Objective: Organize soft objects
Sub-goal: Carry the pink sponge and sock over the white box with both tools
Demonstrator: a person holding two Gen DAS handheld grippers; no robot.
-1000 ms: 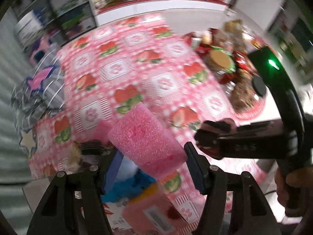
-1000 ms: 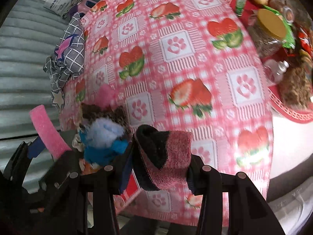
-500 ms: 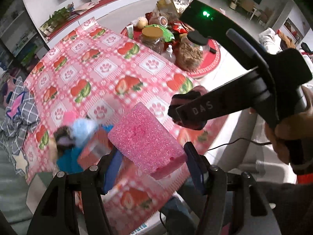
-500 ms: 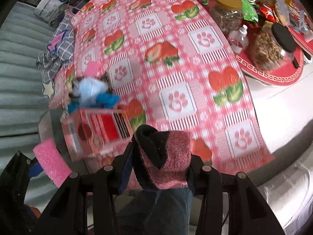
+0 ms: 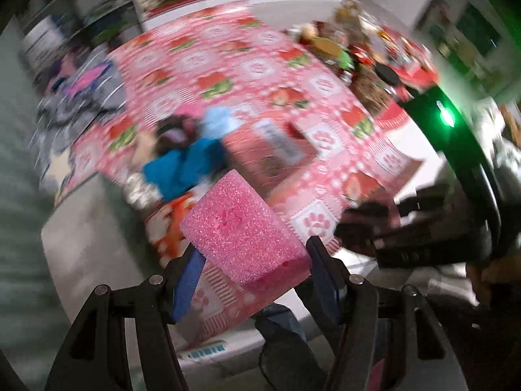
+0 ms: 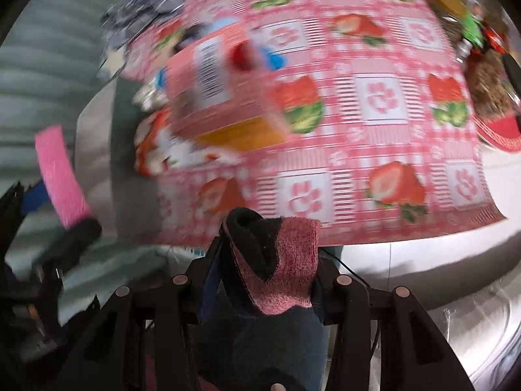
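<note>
My left gripper (image 5: 254, 250) is shut on a pink sponge block (image 5: 241, 228), its blue pads pressing both sides. My right gripper (image 6: 268, 255) is shut on a folded pink and black sock (image 6: 286, 260). Both hang over the near edge of the table (image 6: 374, 150), which has a pink strawberry cloth. In the right wrist view the pink sponge (image 6: 60, 176) shows at the far left. A blurred heap of soft things lies on the cloth, with a blue cloth (image 5: 185, 166) on top. A pink box (image 6: 224, 91) stands beside the heap.
An orange and white soft item (image 5: 169, 224) lies at the table's near corner. Jars and snacks on a red tray (image 5: 390, 110) fill the far right. A grey checked cloth (image 5: 84, 97) lies at the left edge. A person's jeans leg (image 6: 260, 342) is below the sock.
Both grippers have swung back from above the heap to the table's near edge, each with the same thing in it. The box and heap now lie farther ahead.
</note>
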